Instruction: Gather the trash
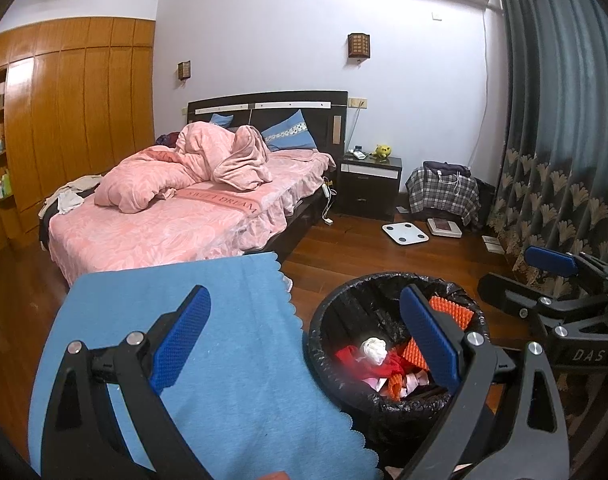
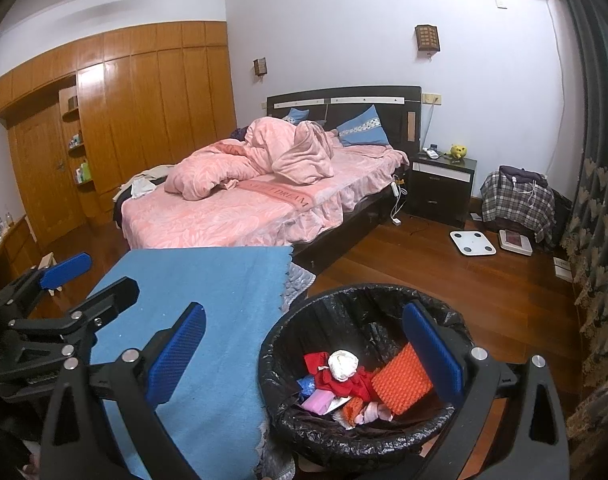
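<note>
Both grippers wide open, holding nothing. Left gripper (image 1: 304,344), right gripper (image 2: 304,356). Bin (image 2: 288,408) sits ahead and below, nearer my right one; trash (image 2: 343,380) lies inside. Cloth (image 2: 208,300) to its left looks bare, so probably done.

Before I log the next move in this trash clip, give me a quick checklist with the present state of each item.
1. Left gripper empty, jaws apart: ok.
2. Right gripper empty, jaws apart: ok.
3. Trash bin upright, black liner over the rim: ok.
4. Room left in the bin above the white wad and orange foam: ok.
5. Blue cloth free of trash: ok where visible; the grippers hide part.
6. More trash to collect elsewhere: cannot tell.
</note>
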### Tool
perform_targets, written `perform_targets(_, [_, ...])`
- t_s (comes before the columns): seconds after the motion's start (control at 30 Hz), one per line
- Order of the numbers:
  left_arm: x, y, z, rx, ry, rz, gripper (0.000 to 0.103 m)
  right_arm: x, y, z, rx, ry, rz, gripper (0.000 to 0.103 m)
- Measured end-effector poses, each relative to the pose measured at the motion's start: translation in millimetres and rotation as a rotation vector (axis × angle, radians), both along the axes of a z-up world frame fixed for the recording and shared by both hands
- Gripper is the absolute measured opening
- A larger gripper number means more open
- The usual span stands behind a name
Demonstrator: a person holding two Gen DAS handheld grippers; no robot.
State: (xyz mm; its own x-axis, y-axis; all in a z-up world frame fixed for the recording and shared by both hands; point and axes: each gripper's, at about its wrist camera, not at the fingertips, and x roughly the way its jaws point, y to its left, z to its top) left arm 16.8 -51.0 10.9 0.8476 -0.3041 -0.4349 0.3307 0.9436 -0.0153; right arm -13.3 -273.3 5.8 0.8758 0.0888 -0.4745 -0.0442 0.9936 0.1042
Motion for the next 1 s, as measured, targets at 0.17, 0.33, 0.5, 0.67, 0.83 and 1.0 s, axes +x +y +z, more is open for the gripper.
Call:
perform_targets(0.17, [0.6,0.2,-0.5,0.0,-0.002,0.0,0.093,-0.3,0.8,0.5,0.0,0.0,-0.001,0.097])
perform_targets(0.33, [0.7,0.5,-0.5,0.001,-0.001,-0.001,0.093,0.4,0.7,0.6,0.0,-0.001,-0.002,0.097])
perform_targets(0.5, [0.8,2.3,-0.4,0.001,-0.002,0.0,0.093,0.3,1.2,1.1,-0.001,0.0,-0.001,0.097])
perform_targets(0.67, [0.6,2.9,0.0,0.0,-0.001,0.0,0.093,0.7,1.6,1.2,-0.002,0.001,-0.001,0.097])
perform_targets(0.83, [0.4,3.4,0.5,0.001,-0.002,0.0,0.093,0.9,1.9,1.3,-0.001,0.0,-0.002,0.097])
perform_targets(1.0, [1.2,3.1,-0.1,0.001,-0.001,-0.001,0.093,1.1,2.2,1.5,-0.001,0.0,-0.001,0.097])
